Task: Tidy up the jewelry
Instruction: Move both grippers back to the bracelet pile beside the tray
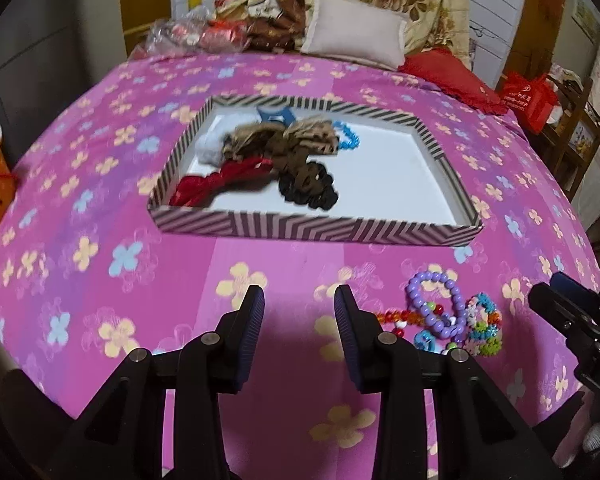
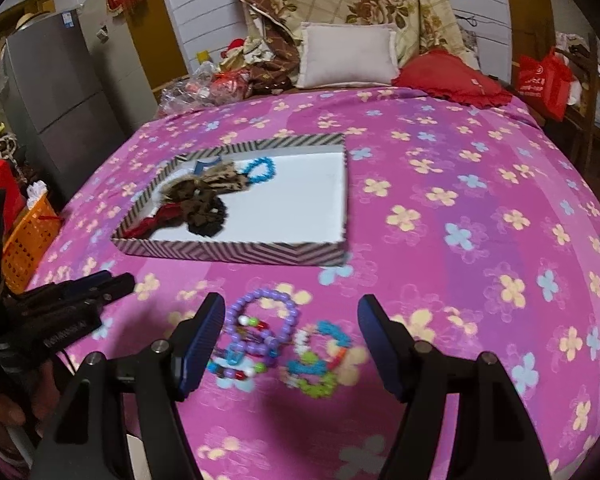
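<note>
A striped shallow box [image 1: 312,229] [image 2: 236,252] sits on the pink flowered bedspread. It holds a blue bead bracelet [image 1: 346,136] [image 2: 260,169], brown, red and black scrunchies [image 1: 284,144] [image 2: 204,196]. A purple bead bracelet [image 1: 434,300] [image 2: 264,320] and a multicolour bead bracelet [image 1: 482,326] [image 2: 320,356] lie in a small pile on the bedspread in front of the box. My right gripper [image 2: 292,312] is open, with the pile between its fingers. My left gripper [image 1: 299,300] is open and empty, left of the pile.
Pillows [image 2: 348,54], a red cushion [image 2: 452,76] and plastic bags [image 1: 188,32] lie at the head of the bed. An orange basket [image 2: 28,236] stands at the left of the bed. A red bag [image 2: 544,80] hangs at the right.
</note>
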Tool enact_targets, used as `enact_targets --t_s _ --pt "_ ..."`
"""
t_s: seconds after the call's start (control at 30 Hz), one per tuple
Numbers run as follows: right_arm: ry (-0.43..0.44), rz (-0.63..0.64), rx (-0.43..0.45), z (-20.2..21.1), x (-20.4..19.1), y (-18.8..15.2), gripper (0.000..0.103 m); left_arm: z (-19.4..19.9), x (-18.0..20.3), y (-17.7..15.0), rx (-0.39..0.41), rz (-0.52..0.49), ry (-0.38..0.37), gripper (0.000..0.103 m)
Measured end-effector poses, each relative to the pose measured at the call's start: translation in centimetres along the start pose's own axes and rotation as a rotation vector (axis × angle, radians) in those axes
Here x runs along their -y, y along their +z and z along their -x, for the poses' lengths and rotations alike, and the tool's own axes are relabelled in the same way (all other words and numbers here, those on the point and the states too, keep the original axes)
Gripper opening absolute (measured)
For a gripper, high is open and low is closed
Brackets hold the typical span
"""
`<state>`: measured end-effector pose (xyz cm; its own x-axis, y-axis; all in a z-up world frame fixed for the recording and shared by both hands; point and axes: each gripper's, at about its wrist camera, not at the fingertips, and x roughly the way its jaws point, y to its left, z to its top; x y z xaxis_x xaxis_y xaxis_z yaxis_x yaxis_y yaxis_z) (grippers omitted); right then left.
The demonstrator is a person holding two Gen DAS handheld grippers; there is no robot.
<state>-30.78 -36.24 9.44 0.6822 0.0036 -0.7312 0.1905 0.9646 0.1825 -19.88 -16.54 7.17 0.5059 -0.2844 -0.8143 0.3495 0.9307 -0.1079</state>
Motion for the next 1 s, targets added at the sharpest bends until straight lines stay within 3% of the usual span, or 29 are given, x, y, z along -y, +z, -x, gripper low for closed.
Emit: enact_targets --t_s 0.2,0.57,0.8,1.0 --pt "-0.008 -0.020 -0.042 -1.0 1.7 -1.4 0.071 -1.0 -0.8 -0.5 -0.042 0.031 -0.014 0.037" --pt "-0.055 -0.079 -0.079 -2.7 5.1 -2.4 0.057 -2.3 -1.0 -0.7 -0.072 0.035 -0.025 0.037" --pt "-0.021 0.003 -0.106 -3.9 3.2 -2.3 0.056 -2.9 -0.4 -0.1 -0.085 0.037 -0.068 0.037" --pt "-0.053 0.087 -0.147 -6.1 1.8 -2.6 0.038 -3.0 0.9 0.9 -0.094 0.008 -0.121 0.037"
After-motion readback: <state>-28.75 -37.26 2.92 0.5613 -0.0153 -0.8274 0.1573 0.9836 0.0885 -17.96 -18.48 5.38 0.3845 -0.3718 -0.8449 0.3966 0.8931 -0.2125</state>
